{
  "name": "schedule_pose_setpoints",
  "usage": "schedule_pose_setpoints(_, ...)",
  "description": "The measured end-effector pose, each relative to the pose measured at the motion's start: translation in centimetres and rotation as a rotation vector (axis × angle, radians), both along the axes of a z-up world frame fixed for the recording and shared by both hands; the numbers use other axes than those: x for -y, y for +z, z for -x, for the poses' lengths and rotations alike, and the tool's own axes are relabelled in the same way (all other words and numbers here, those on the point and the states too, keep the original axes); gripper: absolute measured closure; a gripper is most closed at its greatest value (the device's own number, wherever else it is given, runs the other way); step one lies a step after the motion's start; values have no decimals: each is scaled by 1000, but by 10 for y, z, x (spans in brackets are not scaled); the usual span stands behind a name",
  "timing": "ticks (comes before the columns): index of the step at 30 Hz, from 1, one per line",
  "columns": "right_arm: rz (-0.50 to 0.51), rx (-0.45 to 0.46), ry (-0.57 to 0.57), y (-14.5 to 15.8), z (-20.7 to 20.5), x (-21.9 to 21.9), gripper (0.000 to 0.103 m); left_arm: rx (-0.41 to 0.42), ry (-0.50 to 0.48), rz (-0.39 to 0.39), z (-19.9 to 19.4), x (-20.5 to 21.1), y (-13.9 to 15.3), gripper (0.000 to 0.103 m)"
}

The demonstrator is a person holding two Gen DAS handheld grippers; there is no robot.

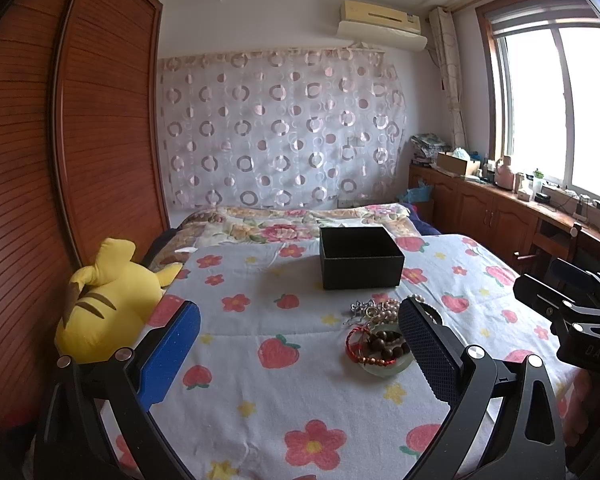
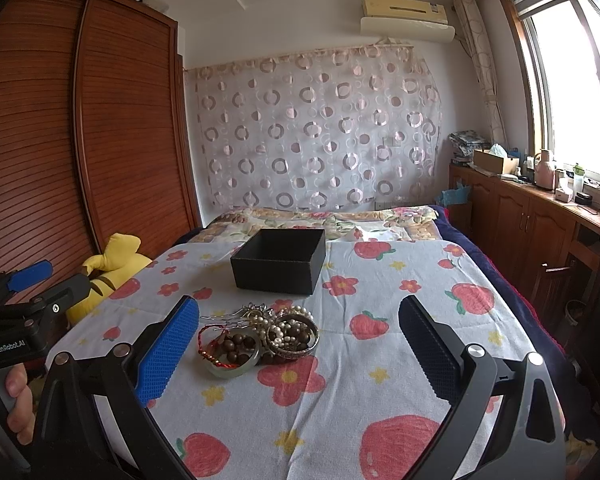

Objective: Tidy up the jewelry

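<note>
Bed (image 2: pixel 380 380) under a fruit-and-flower print sheet, filling the foreground; louvred wooden wardrobe (image 1: pixel 60 160) along the left; circle-patterned curtain (image 2: pixel 320 132) on the far wall; yellow plush toy (image 1: pixel 104 300) at the bed's left edge. Black box (image 2: pixel 280 262), open-topped, upright on the sheet, beyond the jewelry pile (image 2: pixel 260 336) and apart from it. Pile of wooden beads, pearls, bangles, red cord bracelet and silver hairpin, heaped together on the sheet. Left gripper (image 1: pixel 300 344) spread wide, holding nothing, pile just inside its right finger; right gripper (image 2: pixel 300 344) likewise wide and unloaded, pile between its fingers, nearer the left one.
</note>
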State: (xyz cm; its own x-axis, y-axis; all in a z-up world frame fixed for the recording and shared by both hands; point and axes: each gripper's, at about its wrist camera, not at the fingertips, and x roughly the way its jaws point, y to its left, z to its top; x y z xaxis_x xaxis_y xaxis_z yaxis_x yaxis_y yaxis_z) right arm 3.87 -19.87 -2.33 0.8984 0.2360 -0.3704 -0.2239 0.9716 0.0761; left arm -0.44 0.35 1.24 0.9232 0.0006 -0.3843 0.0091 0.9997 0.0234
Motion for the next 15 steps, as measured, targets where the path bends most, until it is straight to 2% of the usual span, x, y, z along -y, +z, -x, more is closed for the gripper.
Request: schedule_pose_setpoints(15,0,3,0,1,1,0,2,3,-1,0,1,-3,8,7)
